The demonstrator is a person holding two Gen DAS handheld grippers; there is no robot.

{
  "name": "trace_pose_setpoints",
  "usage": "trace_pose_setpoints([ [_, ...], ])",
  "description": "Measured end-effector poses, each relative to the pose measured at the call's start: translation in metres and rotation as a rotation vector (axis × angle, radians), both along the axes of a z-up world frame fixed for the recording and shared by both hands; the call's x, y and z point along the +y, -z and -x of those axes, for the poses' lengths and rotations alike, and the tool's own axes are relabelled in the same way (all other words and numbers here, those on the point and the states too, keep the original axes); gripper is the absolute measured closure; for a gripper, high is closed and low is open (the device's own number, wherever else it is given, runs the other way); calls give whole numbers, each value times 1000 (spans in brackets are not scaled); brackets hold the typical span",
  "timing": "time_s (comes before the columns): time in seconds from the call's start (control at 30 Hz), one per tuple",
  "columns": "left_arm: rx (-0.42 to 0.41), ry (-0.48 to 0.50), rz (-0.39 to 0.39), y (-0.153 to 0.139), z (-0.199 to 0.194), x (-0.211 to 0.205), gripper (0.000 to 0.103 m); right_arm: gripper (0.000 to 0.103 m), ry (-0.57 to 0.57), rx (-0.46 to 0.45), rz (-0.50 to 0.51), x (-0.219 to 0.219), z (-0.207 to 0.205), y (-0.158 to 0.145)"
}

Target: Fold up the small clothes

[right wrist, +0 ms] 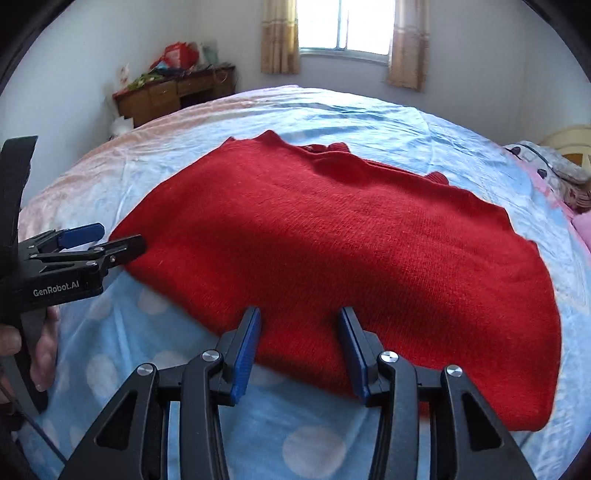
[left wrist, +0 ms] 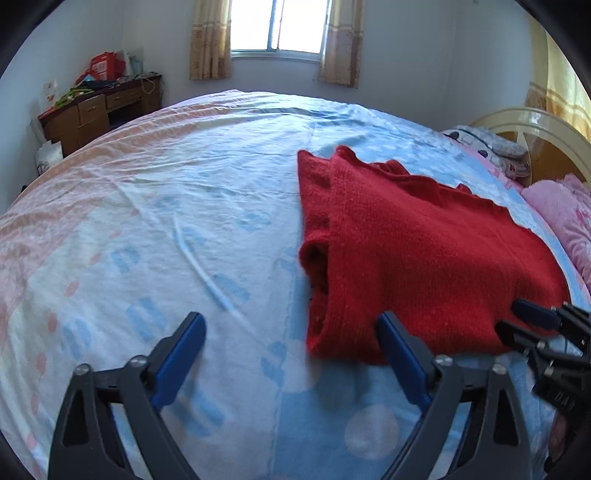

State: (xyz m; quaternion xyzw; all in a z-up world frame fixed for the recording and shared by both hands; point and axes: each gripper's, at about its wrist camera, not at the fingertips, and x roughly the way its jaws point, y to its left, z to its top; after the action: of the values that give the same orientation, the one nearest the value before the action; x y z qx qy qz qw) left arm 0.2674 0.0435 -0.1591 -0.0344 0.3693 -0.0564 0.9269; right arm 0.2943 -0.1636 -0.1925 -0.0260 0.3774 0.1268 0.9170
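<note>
My left tongs [left wrist: 290, 328] stood wide apart, released, over the bed [left wrist: 184, 221] at the lower middle of the frame. My right tongs [right wrist: 299, 325] were parted too, gripping nothing, their tips over the near edge of the folded red sweater [right wrist: 332, 240] lying mid-frame on the bed.

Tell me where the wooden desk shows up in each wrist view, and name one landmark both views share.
Left wrist view: the wooden desk stands at the upper left, against the wall beyond the bed's far corner.
Right wrist view: the desk is again at the upper left, closer to the top centre, behind the red sweater.
Shared landmark: the curtained window at the top.
</note>
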Motion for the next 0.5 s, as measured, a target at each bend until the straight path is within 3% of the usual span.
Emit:
trace_pose_setpoints([
  [0.23,-7,-90,47,-9,19,34,4,58,-35,-93,-64,25,-17,-31],
  [0.33,-21,-113,40,-15,21,48,4,58,-80,-72,-98,55,-34,-29],
  [0.47,-30,-131,17,-21,13,61,4,57,-180,29,-139,88,-37,-6],
  [0.5,-39,-135,7,-22,12,63,4,56,-180,13,-132,90,-33,-5],
])
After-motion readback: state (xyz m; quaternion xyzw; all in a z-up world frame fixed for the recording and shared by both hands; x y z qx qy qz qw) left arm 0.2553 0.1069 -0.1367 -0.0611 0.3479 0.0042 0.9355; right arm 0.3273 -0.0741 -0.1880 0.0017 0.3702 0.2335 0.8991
